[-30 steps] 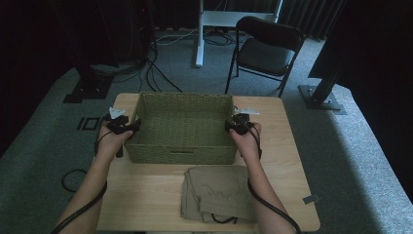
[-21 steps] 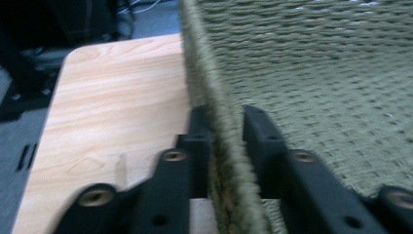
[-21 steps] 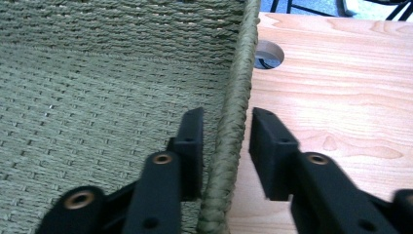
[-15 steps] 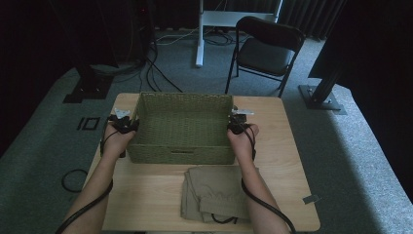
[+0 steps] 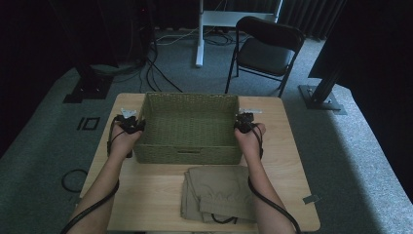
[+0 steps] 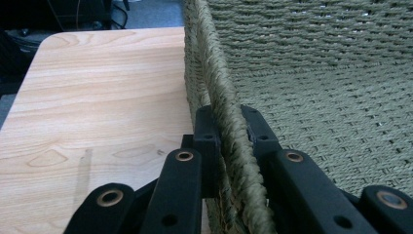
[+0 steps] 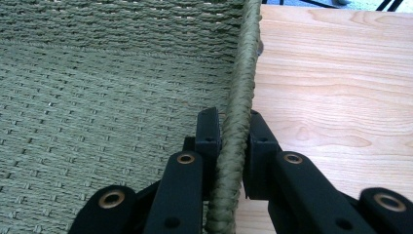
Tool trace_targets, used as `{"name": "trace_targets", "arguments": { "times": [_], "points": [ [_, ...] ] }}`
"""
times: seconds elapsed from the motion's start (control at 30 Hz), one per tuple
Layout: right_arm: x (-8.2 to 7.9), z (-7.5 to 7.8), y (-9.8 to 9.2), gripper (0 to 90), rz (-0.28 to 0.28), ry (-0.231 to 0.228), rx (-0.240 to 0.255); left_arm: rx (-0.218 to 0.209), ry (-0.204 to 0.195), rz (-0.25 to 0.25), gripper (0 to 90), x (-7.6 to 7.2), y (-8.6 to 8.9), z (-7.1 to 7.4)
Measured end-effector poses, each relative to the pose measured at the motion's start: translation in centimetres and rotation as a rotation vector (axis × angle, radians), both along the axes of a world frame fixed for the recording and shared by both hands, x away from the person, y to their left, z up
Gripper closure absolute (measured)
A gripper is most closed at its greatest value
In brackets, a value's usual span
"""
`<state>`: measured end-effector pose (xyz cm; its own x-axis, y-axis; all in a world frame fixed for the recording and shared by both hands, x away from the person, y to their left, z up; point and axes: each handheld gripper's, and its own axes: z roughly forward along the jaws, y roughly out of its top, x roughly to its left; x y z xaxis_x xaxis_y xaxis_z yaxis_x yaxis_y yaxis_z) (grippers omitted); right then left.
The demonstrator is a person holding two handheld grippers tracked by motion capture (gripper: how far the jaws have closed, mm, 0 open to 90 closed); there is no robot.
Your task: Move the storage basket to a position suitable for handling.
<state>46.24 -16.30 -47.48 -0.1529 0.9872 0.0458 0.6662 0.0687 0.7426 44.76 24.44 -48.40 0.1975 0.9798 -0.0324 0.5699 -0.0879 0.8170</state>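
An empty green woven basket (image 5: 187, 153) stands in the middle of the wooden table (image 5: 146, 195). My left gripper (image 5: 132, 124) is at its left wall and my right gripper (image 5: 242, 124) at its right wall. In the left gripper view, the left gripper (image 6: 228, 122) is shut on the basket's braided rim (image 6: 204, 63), one jaw inside and one outside. The right gripper (image 7: 233, 124) clamps the opposite rim (image 7: 246, 58) the same way, with bare table beyond it.
A folded olive cloth (image 5: 219, 192) lies on the table just in front of the basket, between the forearms. Small white tags lie near the basket's far corners. A black folding chair (image 5: 265, 51) and cables stand on the floor behind the table.
Both hands have shifted slightly at the basket's side walls. The basket stays about where it was.
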Motion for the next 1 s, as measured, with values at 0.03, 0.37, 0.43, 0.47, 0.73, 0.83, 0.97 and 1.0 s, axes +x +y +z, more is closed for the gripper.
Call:
{"name": "trace_targets", "arguments": {
  "times": [0.03, 0.37, 0.43, 0.47, 0.73, 0.83, 0.97, 1.0],
  "points": [
    [0.0, 0.0, -0.3, 80.0, 0.001, 0.0, -0.004, 0.002, -0.001, 0.003, 80.7, 0.0, -0.4, 0.0],
    [0.1, 0.2, -3.6, 80.1, -0.013, 0.023, 0.01, -0.018, 0.005, -0.023, 80.6, 0.2, -3.3, -0.1],
    [0.2, 0.2, -3.8, 80.1, -0.014, 0.021, 0.007, -0.018, 0.005, -0.024, 80.6, 0.3, -3.5, -0.1],
    [0.2, 0.2, -4.1, 80.1, -0.015, 0.023, 0.006, -0.015, 0.006, -0.027, 80.6, 0.4, -4.0, 0.0],
    [0.3, 0.2, -6.2, 80.0, -0.023, 0.029, 0.0, -0.016, 0.013, -0.031, 80.6, 0.7, -6.0, 0.0],
    [0.5, 0.3, -7.0, 80.0, -0.024, 0.038, 0.002, -0.021, 0.015, -0.033, 80.5, 0.8, -6.8, 0.0],
    [0.5, 0.3, -8.0, 80.0, -0.032, 0.044, -0.002, -0.017, 0.018, -0.042, 80.5, 1.0, -7.8, 0.0],
    [0.5, 0.3, -8.3, 80.0, -0.032, 0.044, -0.001, -0.018, 0.02, -0.043, 80.5, 1.1, -8.0, 0.0]
  ]
}}
